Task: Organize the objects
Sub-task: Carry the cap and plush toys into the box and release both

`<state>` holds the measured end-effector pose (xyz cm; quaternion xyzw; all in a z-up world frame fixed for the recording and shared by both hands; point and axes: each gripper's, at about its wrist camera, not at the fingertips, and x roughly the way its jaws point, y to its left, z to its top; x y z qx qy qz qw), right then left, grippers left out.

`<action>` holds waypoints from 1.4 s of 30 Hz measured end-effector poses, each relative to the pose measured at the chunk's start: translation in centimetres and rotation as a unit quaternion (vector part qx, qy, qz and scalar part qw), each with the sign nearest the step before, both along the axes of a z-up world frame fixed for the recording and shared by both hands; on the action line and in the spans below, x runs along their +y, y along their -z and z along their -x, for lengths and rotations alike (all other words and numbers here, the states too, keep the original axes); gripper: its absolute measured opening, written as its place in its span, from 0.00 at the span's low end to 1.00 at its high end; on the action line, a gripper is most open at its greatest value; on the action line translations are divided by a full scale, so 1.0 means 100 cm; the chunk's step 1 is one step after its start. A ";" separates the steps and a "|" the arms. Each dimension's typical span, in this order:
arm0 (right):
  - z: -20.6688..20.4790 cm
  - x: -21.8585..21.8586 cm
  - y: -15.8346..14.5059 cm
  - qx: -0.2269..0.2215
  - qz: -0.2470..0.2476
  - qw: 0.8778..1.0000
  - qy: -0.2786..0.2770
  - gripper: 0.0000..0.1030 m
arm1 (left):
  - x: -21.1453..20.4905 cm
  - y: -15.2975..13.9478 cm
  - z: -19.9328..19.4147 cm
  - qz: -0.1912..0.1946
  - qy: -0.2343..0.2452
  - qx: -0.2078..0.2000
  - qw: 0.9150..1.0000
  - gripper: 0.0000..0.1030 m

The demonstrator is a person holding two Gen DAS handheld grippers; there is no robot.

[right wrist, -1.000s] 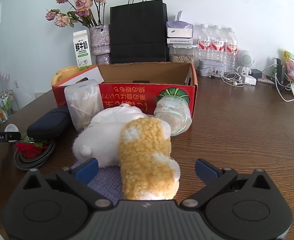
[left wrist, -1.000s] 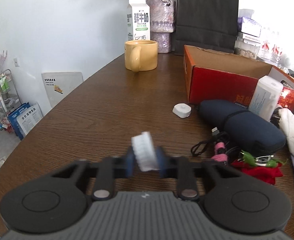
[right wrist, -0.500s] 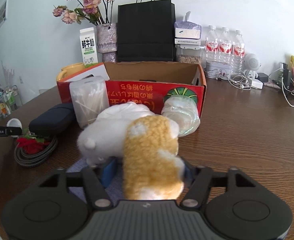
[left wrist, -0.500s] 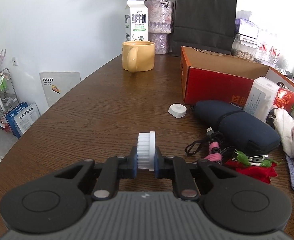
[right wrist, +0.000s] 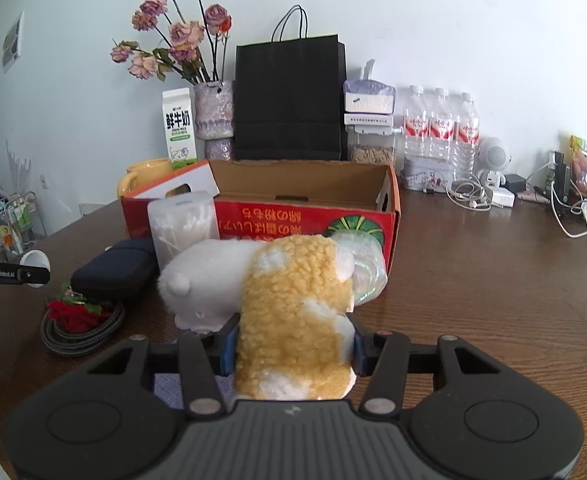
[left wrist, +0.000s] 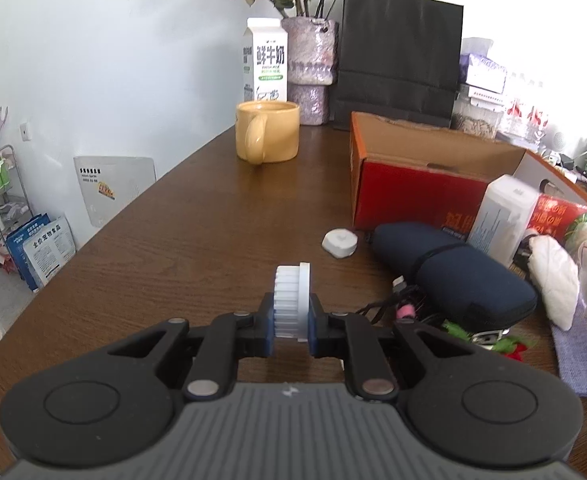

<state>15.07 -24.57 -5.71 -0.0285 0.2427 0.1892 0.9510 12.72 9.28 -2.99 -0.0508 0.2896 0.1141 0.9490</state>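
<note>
- Brown wood-grain desk (left wrist: 181, 216) carries everything; its left edge curves away beside the white wall.
- Red cardboard box (right wrist: 305, 216), open on top, stands toward the far middle of the desk, well ahead of both hand-held grippers.
- Black paper bag (right wrist: 289, 96) stands against the wall at the far edge, behind the box.
- Yellow-and-white plush toy (right wrist: 293, 320) lies at the near edge, squeezed between the fingers of the right hand-held gripper (right wrist: 293, 350), which is clenched on its sides; the toy's white front end points toward the box and lies against a crinkled clear packet (right wrist: 367, 276).
- Dark blue zip case (left wrist: 453, 276) lies in front of the box, to the right of the left hand-held gripper.
- Yellow mug (left wrist: 267, 136) stands toward the far left edge, in front of a milk carton (left wrist: 265, 60).
- Clear tub of cotton swabs (right wrist: 183, 224) stands upright against the box front.
- Small white ridged disc (left wrist: 292, 300), set on edge, is pinched between the fingers of the left hand-held gripper (left wrist: 292, 326), above the desk's near part.
- Small white cap (left wrist: 339, 242) lies on the desk just ahead of that disc, near the case's end.
</note>
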 end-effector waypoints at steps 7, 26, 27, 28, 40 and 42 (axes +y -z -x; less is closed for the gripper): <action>-0.003 -0.001 -0.018 -0.027 -0.010 1.000 -0.003 0.48 | -0.012 -0.021 -0.008 -0.003 0.021 -0.029 0.999 0.15; -0.103 0.018 -0.057 -0.073 -0.022 0.997 -0.002 0.48 | -0.059 -0.067 -0.100 -0.003 0.069 -0.094 0.993 0.15; -0.111 0.020 -0.058 -0.071 -0.022 0.997 -0.002 0.48 | -0.061 -0.068 -0.109 -0.003 0.068 -0.096 0.993 0.15; -0.121 0.022 -0.057 -0.067 -0.023 0.997 -0.003 0.48 | -0.061 -0.070 -0.118 0.000 0.068 -0.098 0.993 0.15; -0.235 0.041 -0.043 -0.018 0.003 1.000 0.001 0.48 | -0.060 -0.069 -0.230 0.017 0.064 -0.090 0.994 0.15; -0.248 0.043 -0.041 -0.011 0.003 1.000 0.004 0.48 | -0.062 -0.065 -0.241 0.014 0.064 -0.083 0.994 0.15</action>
